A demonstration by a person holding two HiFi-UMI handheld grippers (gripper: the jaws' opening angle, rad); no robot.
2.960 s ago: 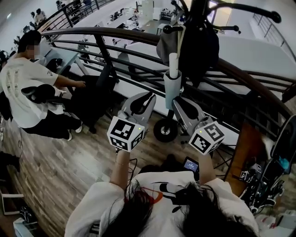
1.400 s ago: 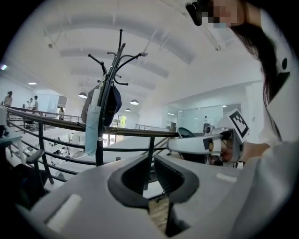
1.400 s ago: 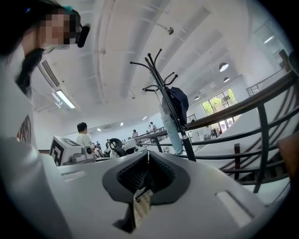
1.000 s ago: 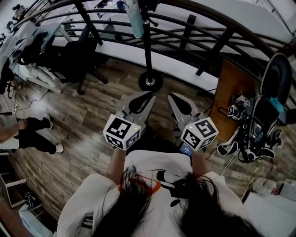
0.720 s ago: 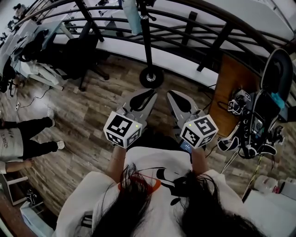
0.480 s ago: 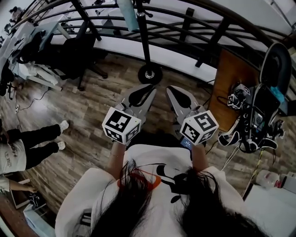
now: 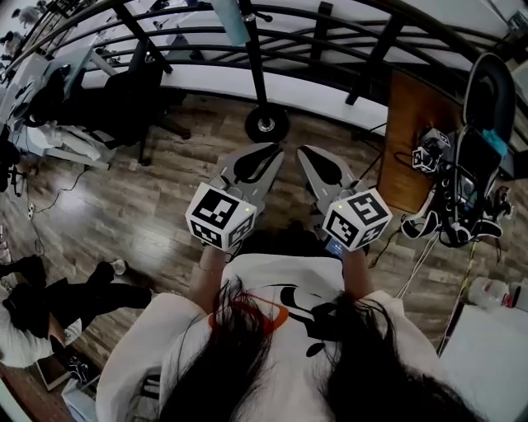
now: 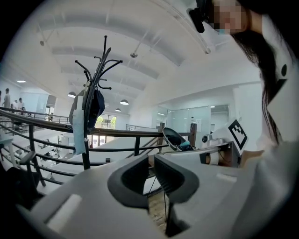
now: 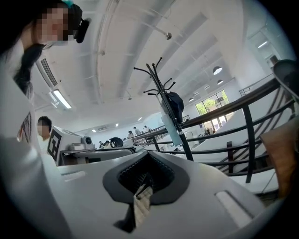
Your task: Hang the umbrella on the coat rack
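The black coat rack point(image 7: 266, 122) stands by the railing, its round base on the wood floor ahead of me. A pale blue folded umbrella point(image 7: 230, 15) hangs along its pole; it also shows as the umbrella point(image 8: 79, 126) and the umbrella point(image 9: 170, 125), beside a dark bag point(image 8: 96, 104) on the rack's hooks. My left gripper point(image 7: 271, 152) and right gripper point(image 7: 304, 153) are held side by side near my chest, well short of the rack. Both are shut with nothing in them.
A dark metal railing point(image 7: 330, 35) runs across behind the rack. A black office chair point(image 7: 139, 99) stands at the left. A wooden panel point(image 7: 407, 132) and a cluster of camera gear point(image 7: 466, 198) are at the right. A person's legs point(image 7: 58, 301) are at lower left.
Three seconds ago both grippers were close under the rack and umbrella. They have since drawn back from it, and the rack now sits higher and farther off in the head view. The person at left shifted.
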